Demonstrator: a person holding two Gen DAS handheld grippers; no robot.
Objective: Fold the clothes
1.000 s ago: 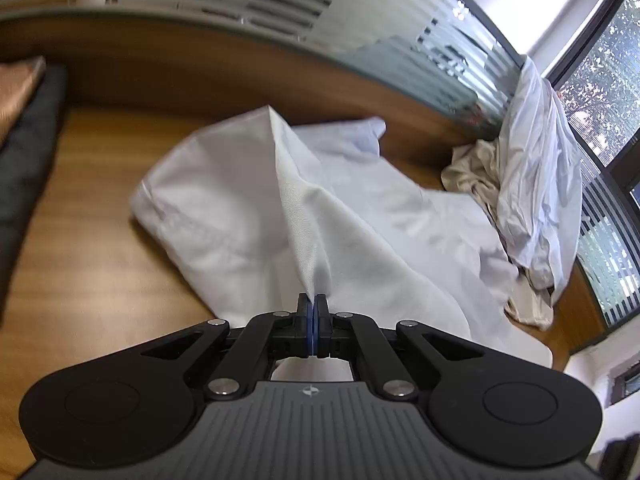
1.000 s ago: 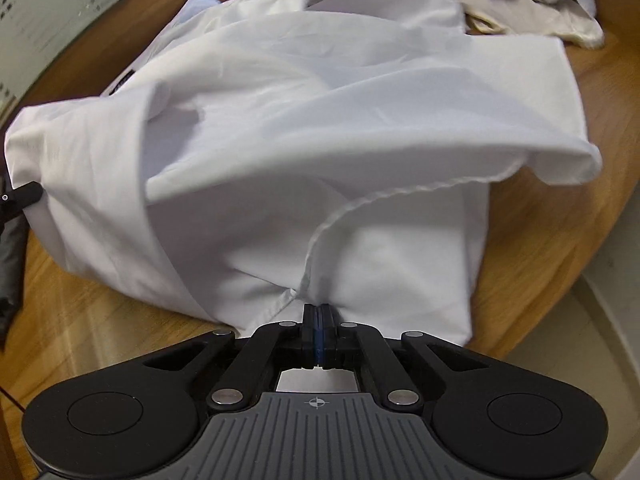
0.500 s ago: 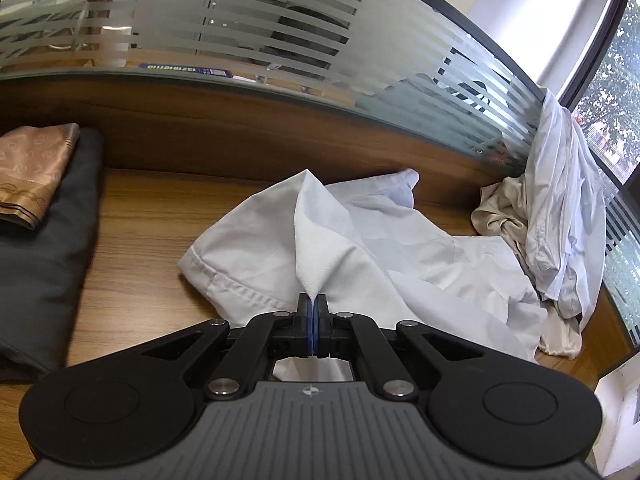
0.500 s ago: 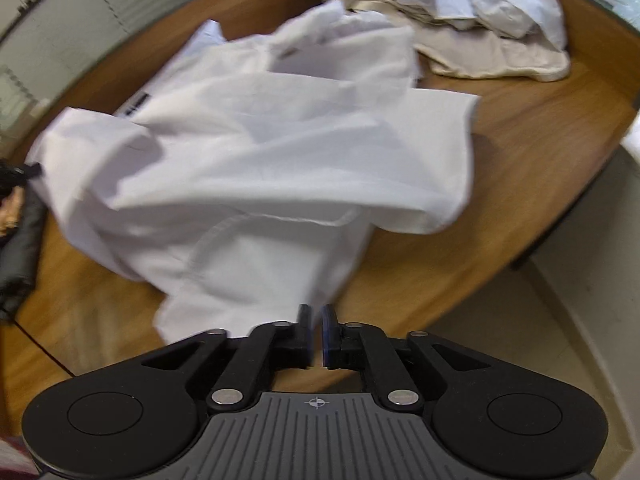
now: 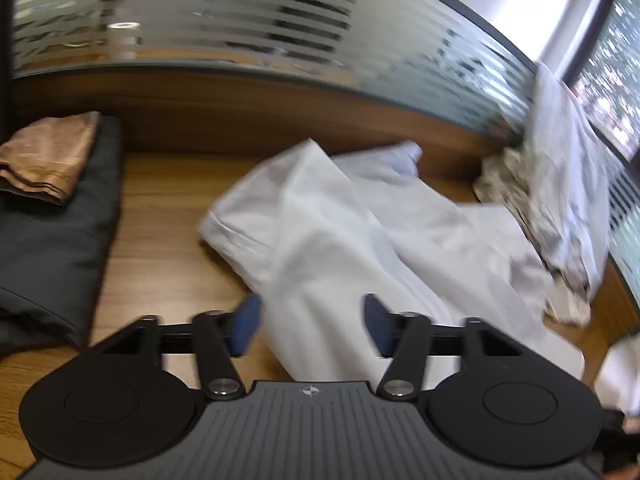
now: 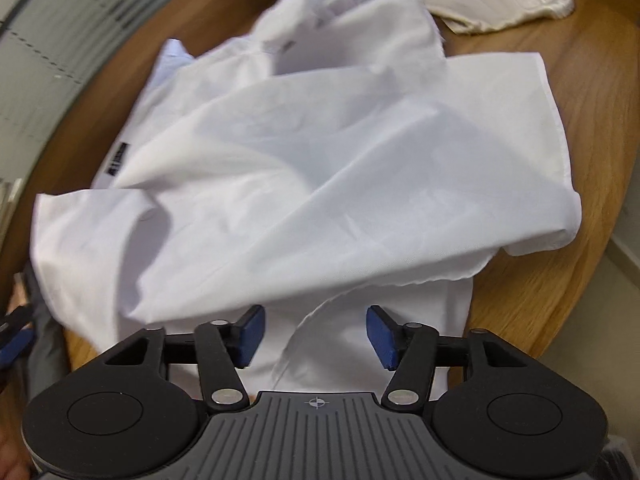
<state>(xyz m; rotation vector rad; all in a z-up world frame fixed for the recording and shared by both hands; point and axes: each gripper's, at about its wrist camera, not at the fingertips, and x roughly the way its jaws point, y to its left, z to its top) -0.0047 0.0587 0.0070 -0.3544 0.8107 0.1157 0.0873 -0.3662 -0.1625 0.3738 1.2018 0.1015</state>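
Left wrist view: the left gripper (image 5: 311, 326) has its blue pads spread and still opening, nothing pinched; the near edge of the white shirt (image 5: 344, 256) lies loose between and below the jaws, touching neither pad as far as the blur lets one tell. From this tool the shirt runs away toward the far right, its long axis slanting from the near middle up to the crumpled pile of pale clothes (image 5: 560, 216) at the right. A hemmed edge of the shirt points left. To the left, well apart from the shirt, a dark folded cloth (image 5: 52, 248) carries a brown folded one (image 5: 44, 160) on top.

Right wrist view: the right gripper (image 6: 316, 332) also stands apart, jaws opening, with a curved hem of the shirt (image 6: 304, 168) lying under the gap and not clamped. The shirt lies heaped just beyond the pads, rumpled in thick folds, spreading far and left; its right edge hangs near the table's rim. Both tools sit at its near edge, so either could retake a hem; the right one looks closer to the loose overhanging flap.

The wooden table (image 6: 580, 92) is bare to the right. Behind it a frosted striped glass wall (image 5: 240, 20) curves round, with a window at far right.
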